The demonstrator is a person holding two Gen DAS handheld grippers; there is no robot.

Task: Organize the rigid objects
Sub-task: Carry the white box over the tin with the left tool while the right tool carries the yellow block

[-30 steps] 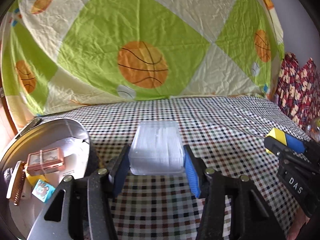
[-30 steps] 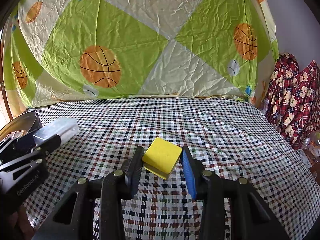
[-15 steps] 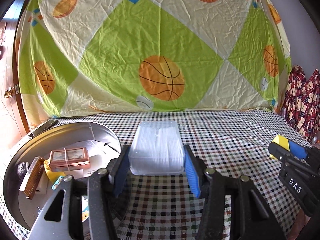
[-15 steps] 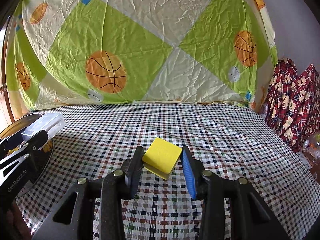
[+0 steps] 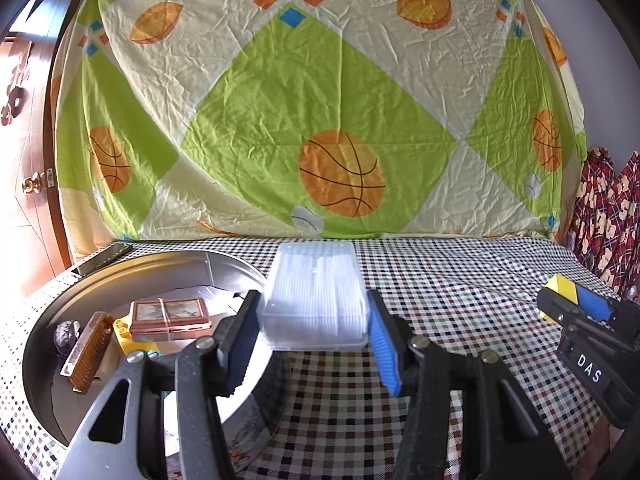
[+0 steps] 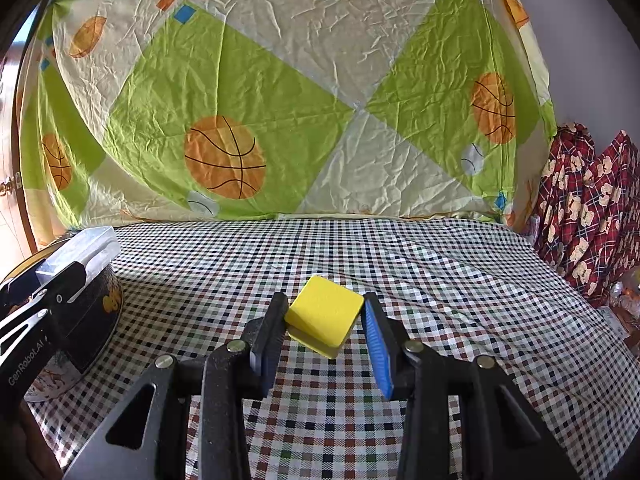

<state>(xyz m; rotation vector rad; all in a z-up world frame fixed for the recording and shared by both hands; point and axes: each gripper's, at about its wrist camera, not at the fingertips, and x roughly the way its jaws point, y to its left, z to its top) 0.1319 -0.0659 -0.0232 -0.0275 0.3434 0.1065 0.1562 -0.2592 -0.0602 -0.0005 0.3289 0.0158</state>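
My left gripper (image 5: 314,332) is shut on a clear plastic box (image 5: 314,300) and holds it in the air at the right rim of a round metal tin (image 5: 52,392). The tin holds a small brown case (image 5: 170,317), a comb-like brown piece (image 5: 86,356), a yellow piece (image 5: 130,340) and a dark lump (image 5: 66,332). My right gripper (image 6: 324,332) is shut on a yellow block (image 6: 324,316) above the checkered cloth (image 6: 400,264). The left gripper with the box (image 6: 80,248) shows at the left of the right wrist view, over the tin (image 6: 88,320).
A phone-like dark slab (image 5: 104,258) lies behind the tin. A basketball-print sheet (image 5: 320,120) hangs at the back. Red patterned fabric (image 6: 588,208) lies at the right edge. A wooden door (image 5: 24,160) stands at the left.
My left gripper has carried the clear box left and up toward the tin, which shows more fully now. The right gripper still holds the yellow block, nearly still.
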